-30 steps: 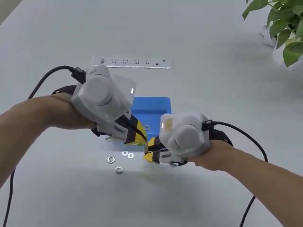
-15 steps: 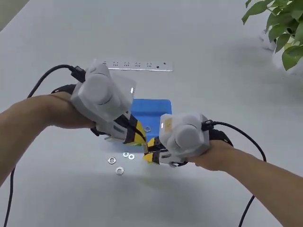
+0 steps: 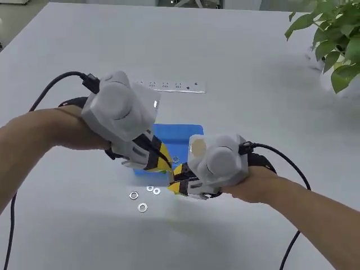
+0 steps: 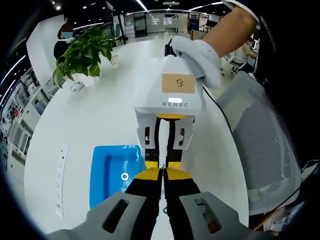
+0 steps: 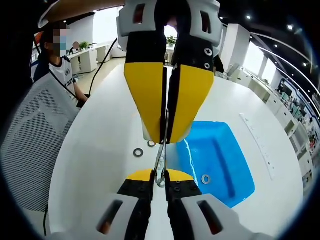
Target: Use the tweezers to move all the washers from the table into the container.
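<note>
Four washers are lying loose on the white counter in the head view, close together and just in front of the blue container; left tool and right tool are meeting tip to tip at the container's near edge, a hand wrapping each; the tool bodies are hiding the jaws' grip here; a power strip is lying beyond the container, and a potted plant is standing at the far right.

Left gripper view: the left tool is pressing its yellow-tipped jaws nearly together, only a thin sliver between them; the right tool is facing it head-on, its jaws equally narrow, tips almost touching the left's; the container is sitting beside the jaws with one washer lying on its floor; a mesh chair is standing off the counter's edge.

Right gripper view: the right tool is clamping the metal tweezers between its jaws; the tweezers are running on into the left tool, whose jaws are pinching them from both sides; two washers are resting on the counter just beside the container; one washer is lying inside the container; a person is sitting in the background.
</note>
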`<state>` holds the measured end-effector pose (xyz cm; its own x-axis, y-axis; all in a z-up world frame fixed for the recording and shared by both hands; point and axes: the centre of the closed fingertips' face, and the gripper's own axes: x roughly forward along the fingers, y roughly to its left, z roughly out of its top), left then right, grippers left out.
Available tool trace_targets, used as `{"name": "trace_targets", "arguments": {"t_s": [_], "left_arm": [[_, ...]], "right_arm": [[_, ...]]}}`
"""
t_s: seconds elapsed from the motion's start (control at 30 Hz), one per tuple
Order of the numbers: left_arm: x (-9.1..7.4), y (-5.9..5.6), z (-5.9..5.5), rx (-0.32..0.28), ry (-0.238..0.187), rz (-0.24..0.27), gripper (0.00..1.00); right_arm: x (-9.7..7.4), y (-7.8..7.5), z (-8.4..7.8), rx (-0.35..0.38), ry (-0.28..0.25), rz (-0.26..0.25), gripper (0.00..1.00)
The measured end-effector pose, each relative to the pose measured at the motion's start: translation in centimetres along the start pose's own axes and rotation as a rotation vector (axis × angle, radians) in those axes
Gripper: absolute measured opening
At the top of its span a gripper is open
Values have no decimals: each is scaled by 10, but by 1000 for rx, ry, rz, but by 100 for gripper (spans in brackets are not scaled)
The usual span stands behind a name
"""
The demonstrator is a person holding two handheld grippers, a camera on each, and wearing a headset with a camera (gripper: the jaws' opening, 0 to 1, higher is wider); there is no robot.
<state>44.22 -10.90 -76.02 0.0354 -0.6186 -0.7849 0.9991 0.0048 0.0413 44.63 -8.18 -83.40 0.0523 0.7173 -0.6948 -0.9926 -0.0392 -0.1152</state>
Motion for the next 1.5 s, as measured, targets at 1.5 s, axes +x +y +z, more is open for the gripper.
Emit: {"name": "trace_targets", "arguments": {"t_s": [1.5], "left_arm": [[-22,53,13,41,8,49,5]], "right_arm": [[-13,-60,18,-9,-21,-66,11]]}}
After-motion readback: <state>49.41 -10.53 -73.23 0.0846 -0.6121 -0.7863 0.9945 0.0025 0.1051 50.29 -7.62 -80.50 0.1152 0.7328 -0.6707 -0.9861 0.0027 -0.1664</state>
